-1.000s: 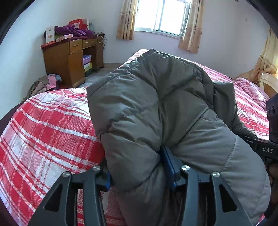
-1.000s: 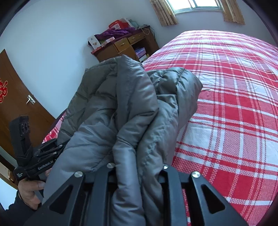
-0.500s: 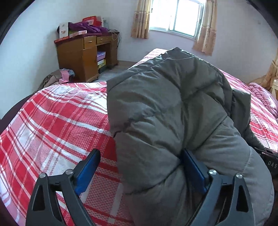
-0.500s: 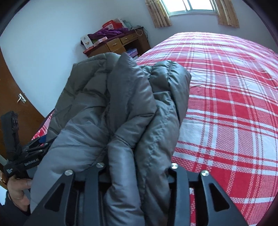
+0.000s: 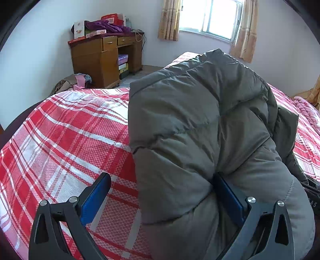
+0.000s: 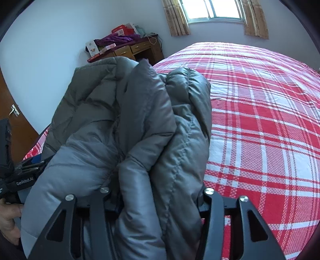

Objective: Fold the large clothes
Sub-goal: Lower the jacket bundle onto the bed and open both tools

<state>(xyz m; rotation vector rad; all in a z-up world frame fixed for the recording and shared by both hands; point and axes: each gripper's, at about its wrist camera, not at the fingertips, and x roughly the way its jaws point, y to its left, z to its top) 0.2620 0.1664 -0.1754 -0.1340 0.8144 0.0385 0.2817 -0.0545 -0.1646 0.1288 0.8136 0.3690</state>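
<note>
A grey padded jacket [image 5: 200, 128] lies bunched on the red plaid bed [image 5: 66, 140]. My left gripper [image 5: 160, 192] is open wide; its blue left pad [image 5: 96, 198] stands free over the bedspread and its right pad [image 5: 230, 198] is pressed against the jacket. In the right wrist view the jacket [image 6: 140, 130] fills the left half. My right gripper [image 6: 154, 192] has a thick fold of the jacket between its jaws; its fingertips are hidden by the fabric. The left gripper body [image 6: 20, 176] shows at the left edge.
A wooden desk [image 5: 104, 58] with boxes and purple cloth stands by the far wall, with a clothes pile [image 5: 74, 82] on the floor beside it. A curtained window [image 5: 210, 18] is behind. A pink blanket [image 5: 306, 110] lies at the bed's far right. A door [image 6: 12, 112] is at the left.
My left gripper has opened wide and let go of the jacket; its left finger has swung clear. My right gripper's jaws have spread somewhat with the jacket still between them.
</note>
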